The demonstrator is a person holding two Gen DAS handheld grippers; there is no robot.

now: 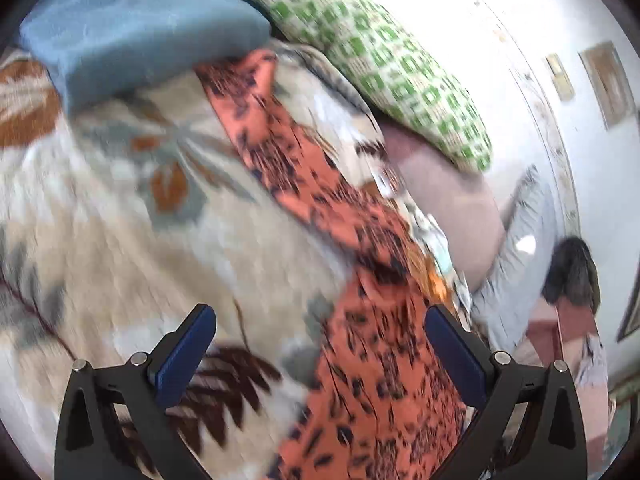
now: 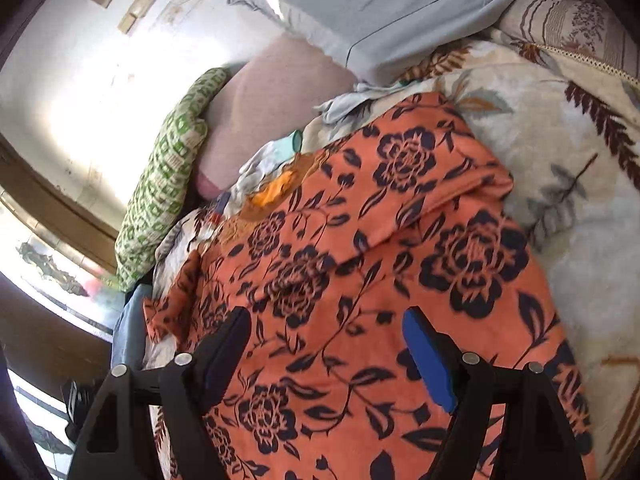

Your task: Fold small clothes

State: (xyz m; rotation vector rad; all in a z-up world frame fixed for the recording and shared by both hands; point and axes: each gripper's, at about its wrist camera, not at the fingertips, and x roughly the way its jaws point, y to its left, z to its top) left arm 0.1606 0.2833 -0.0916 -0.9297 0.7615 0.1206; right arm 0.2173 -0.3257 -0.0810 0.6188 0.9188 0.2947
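Closest to me, my left gripper (image 1: pixel 320 320) has its two blue-padded fingers (image 1: pixel 188 356) spread wide with nothing between them. It hovers above the bed, pointing downward at a slant. This view is smeared by blur.

My right gripper (image 2: pixel 326 324) is also spread apart and empty, its blue pads (image 2: pixel 428 364) clear of the cloth beneath them.

Just under and ahead of both grippers lies the orange garment (image 2: pixel 380 240), printed with dark navy roses and leaves. It is spread over the bedspread (image 1: pixel 100 220), a cream cover with brown, rust and grey-blue leaf shapes. In the right wrist view the garment fills the centre and shows a fold line running across its upper part, one layer lying on another. In the left wrist view it runs as a long strip (image 1: pixel 304 184) from the bottom edge up toward the pillows.

Beyond the garment's far edge sits a small heap of other clothes (image 2: pixel 272 160), pale grey-white pieces with a bit of yellow-orange and teal; I cannot tell them apart.

Farther back are pillows: a green-and-white checked pillow (image 1: pixel 372 56), a dusty pink pillow (image 2: pixel 272 100) touching it, a light grey-blue pillow (image 2: pixel 380 12), and, in the left view, a blue cushion (image 1: pixel 140 28).

Behind everything is a brightly lit pale wall (image 2: pixel 100 72).
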